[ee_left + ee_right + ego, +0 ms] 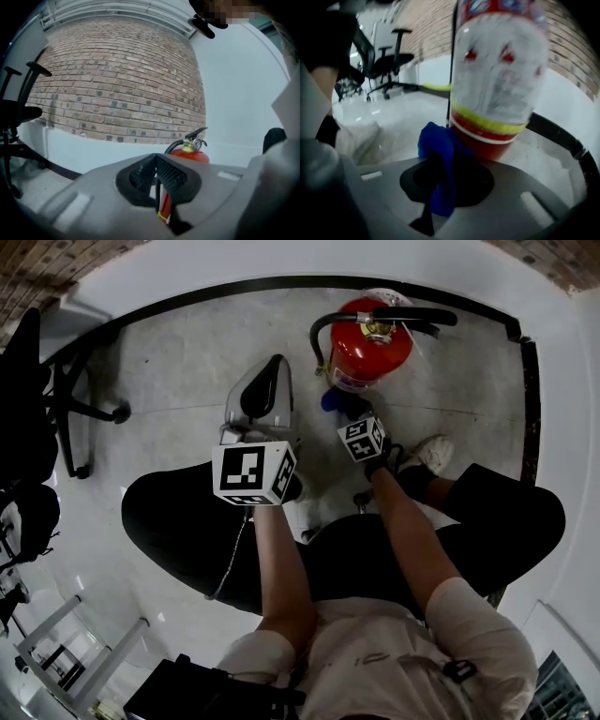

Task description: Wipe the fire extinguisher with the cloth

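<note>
A red fire extinguisher (pixel 370 348) with a black hose and handle stands upright on the floor near the curved wall. It also shows in the left gripper view (pixel 193 153) and fills the right gripper view (pixel 497 84). My right gripper (pixel 347 411) is low at its front, shut on a blue cloth (pixel 332 401). The bunched cloth (pixel 440 145) presses against the cylinder's red bottom band, between the jaws of the right gripper (pixel 440 176). My left gripper (pixel 277 364) hovers left of the extinguisher and touches nothing. Its ribbed pads (pixel 171 177) meet at the tip of the left gripper (pixel 155 161).
A black office chair (pixel 66 399) stands at the far left on the grey floor. A brick wall (pixel 117 79) with a white base and black skirting runs behind the extinguisher. The person's shoe (pixel 433 454) rests just right of my right gripper.
</note>
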Action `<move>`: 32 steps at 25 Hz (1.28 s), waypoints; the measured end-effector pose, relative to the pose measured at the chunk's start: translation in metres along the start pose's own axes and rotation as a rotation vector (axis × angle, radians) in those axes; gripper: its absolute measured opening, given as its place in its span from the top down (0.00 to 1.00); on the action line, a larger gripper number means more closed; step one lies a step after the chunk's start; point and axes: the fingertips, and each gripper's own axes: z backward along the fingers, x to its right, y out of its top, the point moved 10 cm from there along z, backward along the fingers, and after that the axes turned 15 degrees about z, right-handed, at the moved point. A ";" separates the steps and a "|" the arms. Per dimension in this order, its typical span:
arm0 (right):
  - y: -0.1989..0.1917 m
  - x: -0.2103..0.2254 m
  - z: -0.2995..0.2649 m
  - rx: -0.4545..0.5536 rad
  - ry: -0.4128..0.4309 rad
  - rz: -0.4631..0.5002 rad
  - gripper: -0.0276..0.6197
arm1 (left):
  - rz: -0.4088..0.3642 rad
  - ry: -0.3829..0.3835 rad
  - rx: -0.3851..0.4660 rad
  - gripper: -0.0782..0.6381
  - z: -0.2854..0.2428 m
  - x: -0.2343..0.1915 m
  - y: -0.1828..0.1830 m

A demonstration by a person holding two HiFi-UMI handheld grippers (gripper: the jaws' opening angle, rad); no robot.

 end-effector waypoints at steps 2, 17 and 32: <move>0.015 0.006 0.037 0.106 -0.032 -0.072 0.88 | -0.001 -0.013 0.013 0.89 0.003 0.006 0.005; 0.167 0.110 0.275 0.646 -0.462 -0.037 0.87 | -0.021 -0.103 0.050 0.89 0.009 0.048 0.015; 0.135 0.071 0.228 0.540 -0.403 0.163 0.87 | -0.014 -0.087 0.051 0.89 0.011 0.042 0.012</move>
